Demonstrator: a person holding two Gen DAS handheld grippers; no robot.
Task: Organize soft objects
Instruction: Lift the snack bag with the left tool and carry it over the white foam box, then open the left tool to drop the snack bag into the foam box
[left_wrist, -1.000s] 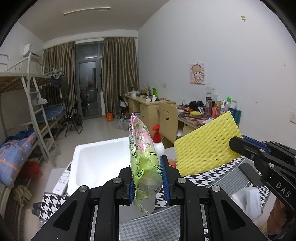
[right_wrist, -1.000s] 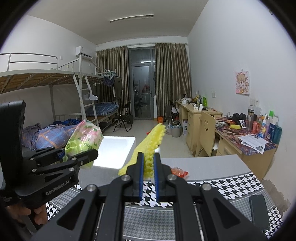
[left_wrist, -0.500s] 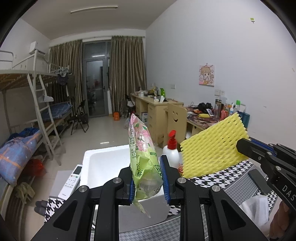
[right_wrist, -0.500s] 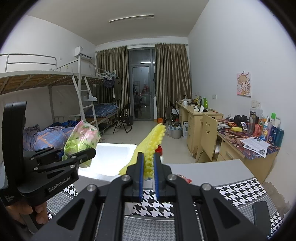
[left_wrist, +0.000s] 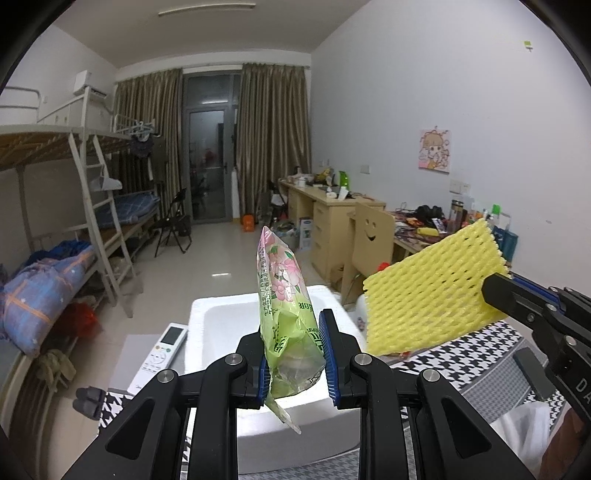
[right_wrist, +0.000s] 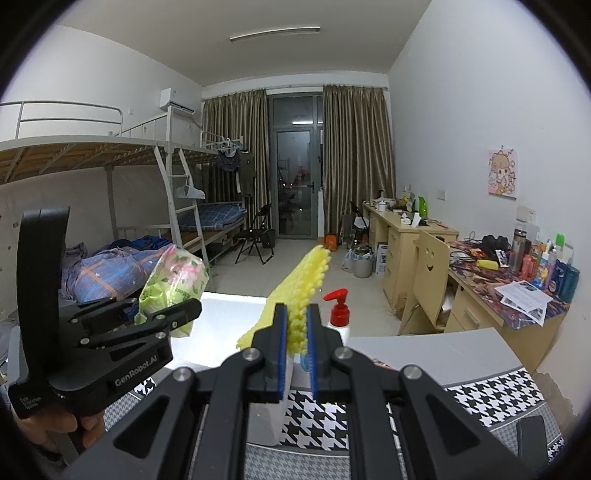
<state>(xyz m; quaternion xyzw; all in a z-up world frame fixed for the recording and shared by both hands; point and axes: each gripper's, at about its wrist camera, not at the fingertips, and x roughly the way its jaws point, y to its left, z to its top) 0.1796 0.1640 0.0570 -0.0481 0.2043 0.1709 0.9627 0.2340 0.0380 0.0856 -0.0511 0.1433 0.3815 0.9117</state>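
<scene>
The left gripper (left_wrist: 293, 354) is clamped on a green flowered packet (left_wrist: 284, 306), held upright above the white foam box (left_wrist: 218, 314), likely so it can drop straight in. The right gripper (right_wrist: 297, 343) pinches a yellow foam net (left_wrist: 432, 291) edge-on beside it, over the checked cloth (left_wrist: 476, 350). The 2 soft things look bound for the box.

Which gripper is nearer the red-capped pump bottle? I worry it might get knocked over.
Right. The right gripper, shut on the yellow foam net, sits just beside the pump bottle. The left gripper, holding the green packet, is farther off, over the white foam box.
</scene>
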